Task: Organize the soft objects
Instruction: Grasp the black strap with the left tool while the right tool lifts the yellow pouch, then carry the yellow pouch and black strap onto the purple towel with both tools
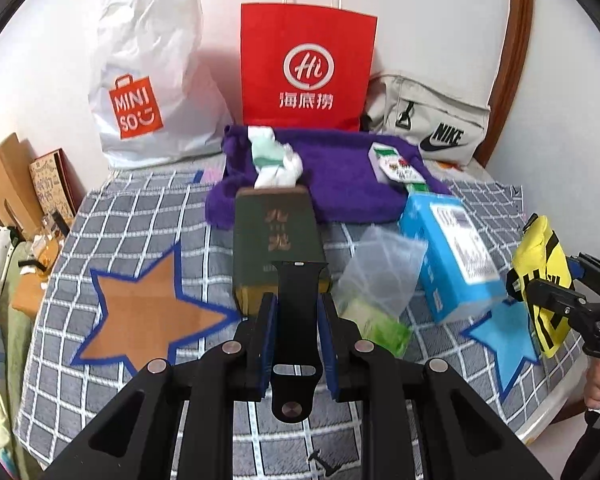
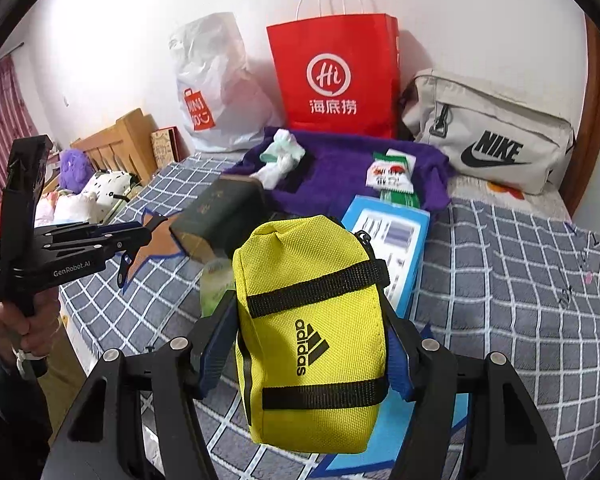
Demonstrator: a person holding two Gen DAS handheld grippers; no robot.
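Note:
My left gripper (image 1: 296, 332) is shut on a black watch strap (image 1: 298, 320) and holds it above the checked bed cover (image 1: 140, 208). My right gripper (image 2: 314, 340) is shut on a yellow Adidas pouch (image 2: 312, 344), held above the bed; the pouch also shows in the left wrist view (image 1: 540, 280). A purple towel (image 1: 340, 176) lies at the back of the bed with a white-and-green sock bundle (image 1: 276, 160) and a small snack packet (image 1: 396, 164) on it.
A green book (image 1: 276, 248), a blue box (image 1: 452, 252) and a clear bag with green packs (image 1: 376, 296) lie mid-bed. A white Miniso bag (image 1: 152, 80), a red paper bag (image 1: 306, 68) and a beige Nike bag (image 1: 432, 120) stand against the wall.

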